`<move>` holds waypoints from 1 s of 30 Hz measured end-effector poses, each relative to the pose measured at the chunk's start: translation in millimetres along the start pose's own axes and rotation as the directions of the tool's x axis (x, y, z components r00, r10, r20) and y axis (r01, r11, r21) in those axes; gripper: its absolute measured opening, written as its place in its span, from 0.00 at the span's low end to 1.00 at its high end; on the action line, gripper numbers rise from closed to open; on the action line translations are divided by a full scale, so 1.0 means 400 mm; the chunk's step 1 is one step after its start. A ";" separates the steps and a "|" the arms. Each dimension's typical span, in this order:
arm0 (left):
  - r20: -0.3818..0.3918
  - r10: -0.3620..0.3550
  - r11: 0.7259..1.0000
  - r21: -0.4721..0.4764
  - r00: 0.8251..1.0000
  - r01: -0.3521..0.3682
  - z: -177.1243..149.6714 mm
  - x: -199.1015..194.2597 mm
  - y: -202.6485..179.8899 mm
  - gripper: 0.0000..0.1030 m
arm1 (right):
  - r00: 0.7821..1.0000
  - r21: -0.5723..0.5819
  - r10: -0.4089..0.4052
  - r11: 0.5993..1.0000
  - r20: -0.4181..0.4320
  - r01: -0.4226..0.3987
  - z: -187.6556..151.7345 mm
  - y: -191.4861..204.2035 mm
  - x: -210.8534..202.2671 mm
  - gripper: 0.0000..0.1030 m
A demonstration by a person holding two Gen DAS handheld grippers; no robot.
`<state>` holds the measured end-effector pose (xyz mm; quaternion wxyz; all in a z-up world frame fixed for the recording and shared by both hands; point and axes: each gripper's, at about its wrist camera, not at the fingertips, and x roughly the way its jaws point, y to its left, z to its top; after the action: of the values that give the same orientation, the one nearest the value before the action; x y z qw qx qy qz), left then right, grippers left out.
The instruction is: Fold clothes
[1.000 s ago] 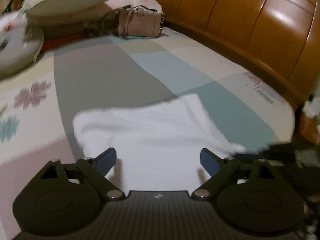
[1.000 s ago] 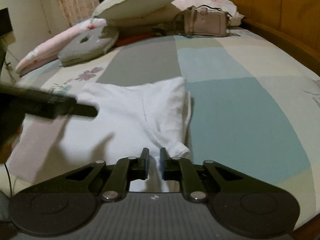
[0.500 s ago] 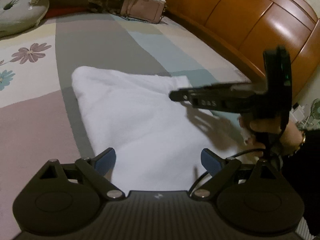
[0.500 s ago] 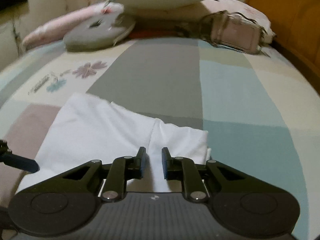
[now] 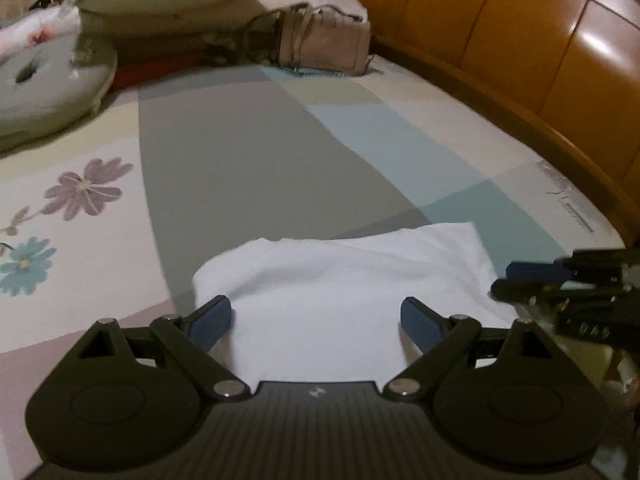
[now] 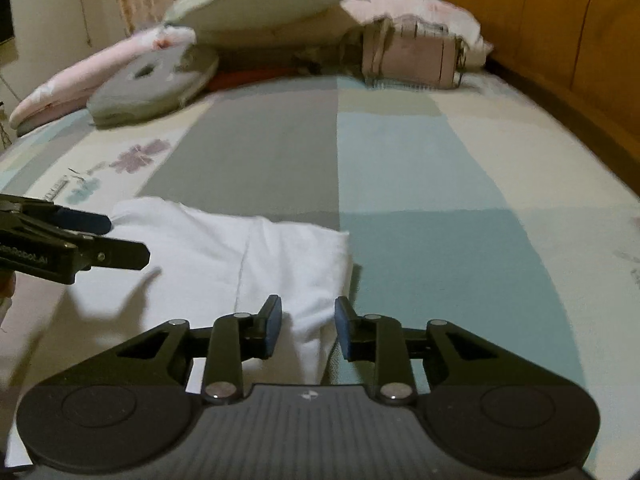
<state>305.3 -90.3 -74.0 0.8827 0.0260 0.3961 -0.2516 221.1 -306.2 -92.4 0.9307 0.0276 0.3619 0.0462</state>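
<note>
Step in hand, by my read: release after a fold, both tools letting go of the white garment, which lies partly folded on the patchwork bed, low centre in both views.

Left hand-held gripper: jaws spread wide, nothing held; white cloth shows between and under the blue pads but they do not press on it. In the right wrist view it enters from the left edge, mid-height, tips over the garment's upper left corner.

Right hand-held gripper: jaws opening, a narrow tail of the garment lies between the pads; cloth looks slack, no pinch visible. In the left wrist view it sits at the right edge, just beside the garment's right corner.

Next move, my guess: pick fresh edges, likely the near hem or one side, close on them and carry across for another fold. Needs a clean pinch of all layers so the stack does not slide.

Handbag and pillows sit at top of frame, well apart.
</note>
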 end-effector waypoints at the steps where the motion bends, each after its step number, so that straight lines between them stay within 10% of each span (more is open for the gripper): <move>1: 0.008 0.005 1.000 0.003 1.000 -0.005 -0.010 -0.029 -0.003 0.90 | 0.999 -0.012 0.019 1.000 0.026 -0.019 -0.001 0.012 -0.033 0.32; 7: 0.020 0.014 1.000 -0.025 1.000 -0.014 -0.082 -0.137 -0.018 0.91 | 0.990 -0.116 0.137 0.984 0.024 -0.133 -0.047 0.096 -0.101 0.37; 13: -0.041 0.075 0.993 -0.084 0.996 -0.079 -0.136 -0.170 -0.003 0.91 | 0.995 -0.090 0.089 0.992 -0.033 -0.092 -0.106 0.114 -0.083 0.39; 20: -0.031 0.164 0.979 -0.115 0.986 -0.166 -0.162 -0.219 0.020 0.91 | 0.965 -0.249 0.262 0.934 -0.015 -0.258 -0.128 0.274 -0.158 0.47; 30: -0.018 0.175 0.976 -0.131 0.984 -0.176 -0.192 -0.265 0.039 0.91 | 0.974 -0.339 0.207 0.913 -0.091 -0.226 -0.188 0.358 -0.129 0.47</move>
<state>200.6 -13.0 -53.2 0.8999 0.0031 0.4110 -0.1460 123.1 -167.7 -101.0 0.9001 -0.0983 0.3673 0.2127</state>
